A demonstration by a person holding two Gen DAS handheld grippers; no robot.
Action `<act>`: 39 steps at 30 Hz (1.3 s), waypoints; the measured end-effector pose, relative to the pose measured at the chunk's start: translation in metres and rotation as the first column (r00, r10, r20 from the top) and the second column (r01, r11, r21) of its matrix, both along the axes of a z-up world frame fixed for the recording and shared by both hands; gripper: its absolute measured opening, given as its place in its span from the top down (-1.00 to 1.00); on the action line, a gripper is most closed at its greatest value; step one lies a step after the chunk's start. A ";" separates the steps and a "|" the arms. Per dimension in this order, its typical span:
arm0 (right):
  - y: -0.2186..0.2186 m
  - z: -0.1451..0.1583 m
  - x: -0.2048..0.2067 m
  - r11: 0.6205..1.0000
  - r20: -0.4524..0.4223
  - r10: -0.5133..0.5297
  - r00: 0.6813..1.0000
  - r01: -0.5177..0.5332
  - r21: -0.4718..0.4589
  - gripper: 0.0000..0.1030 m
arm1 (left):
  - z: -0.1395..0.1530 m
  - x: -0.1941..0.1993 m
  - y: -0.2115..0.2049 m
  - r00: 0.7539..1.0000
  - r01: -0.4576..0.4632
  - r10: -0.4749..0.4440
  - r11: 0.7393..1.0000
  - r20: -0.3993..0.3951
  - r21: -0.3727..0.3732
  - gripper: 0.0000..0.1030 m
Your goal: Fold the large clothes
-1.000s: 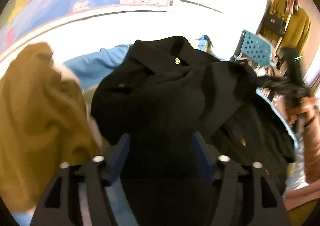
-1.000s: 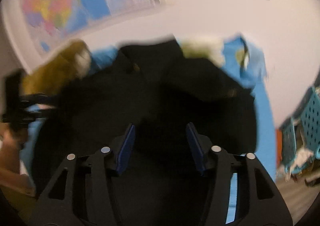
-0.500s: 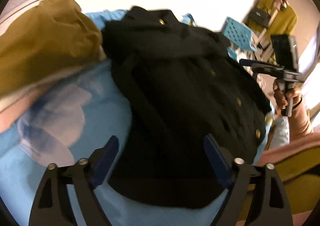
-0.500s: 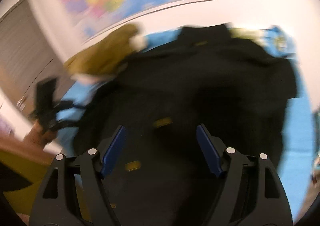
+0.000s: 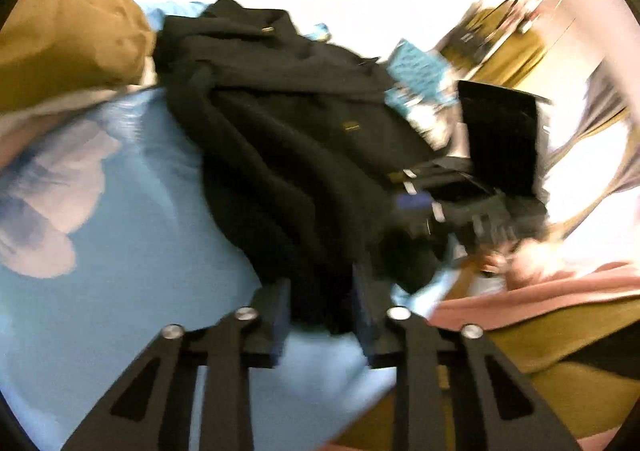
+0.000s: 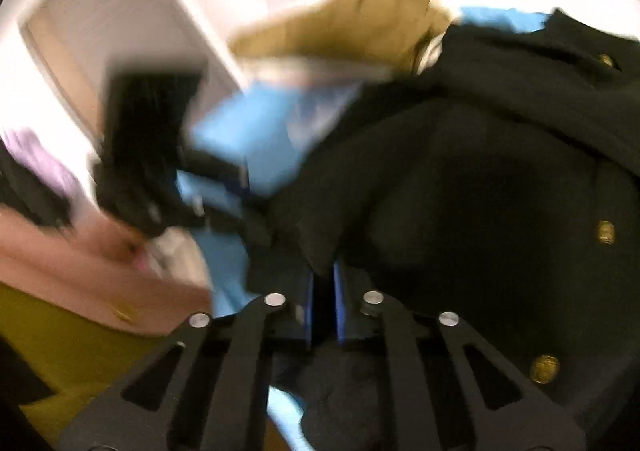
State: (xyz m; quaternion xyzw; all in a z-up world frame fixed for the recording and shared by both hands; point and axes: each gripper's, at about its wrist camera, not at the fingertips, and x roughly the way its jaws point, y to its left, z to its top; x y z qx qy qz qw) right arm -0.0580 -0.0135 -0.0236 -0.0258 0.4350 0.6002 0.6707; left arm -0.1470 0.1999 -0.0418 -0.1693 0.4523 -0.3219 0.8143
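Blue sheet (image 5: 132,243) under black buttoned coat (image 5: 304,139), rumpled, unfolded. My left hand-held gripper (image 5: 322,305) has just closed, pinching coat hem; my right hand-held gripper (image 6: 322,301) likewise, on coat edge. Folding barely begun; all folds remain.

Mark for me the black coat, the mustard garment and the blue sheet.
black coat (image 5: 288,139): left wrist view, on its rumpled middle folds.
mustard garment (image 5: 68,35): left wrist view, on its bunched top.
blue sheet (image 5: 152,251): left wrist view, on a bare patch.
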 end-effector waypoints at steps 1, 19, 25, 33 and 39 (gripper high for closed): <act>-0.013 0.017 0.004 0.997 -0.014 -0.026 1.000 0.027 0.074 0.85 | 0.004 -0.004 -0.001 0.999 0.032 -0.033 0.995 -0.007 -0.091 0.94; -0.093 0.017 0.015 0.937 0.106 -0.350 0.931 0.348 0.033 -0.21 | 0.015 -0.049 -0.024 0.961 -0.120 0.013 0.921 0.278 0.370 -0.58; -0.237 0.019 0.015 0.709 0.194 -0.689 0.698 0.705 -0.014 -0.48 | -0.005 -0.045 -0.044 0.961 -0.056 -0.082 0.877 0.263 0.477 -0.58; -0.302 -0.031 -0.027 0.614 0.229 -0.746 0.625 0.779 -0.128 -0.55 | -0.026 -0.040 -0.068 0.960 -0.044 -0.126 0.813 0.249 0.581 -0.59; -0.288 -0.041 -0.047 0.611 0.372 -0.699 0.610 0.780 -0.131 -0.32 | -0.020 -0.020 -0.062 0.968 -0.124 -0.023 0.822 0.250 0.555 -0.06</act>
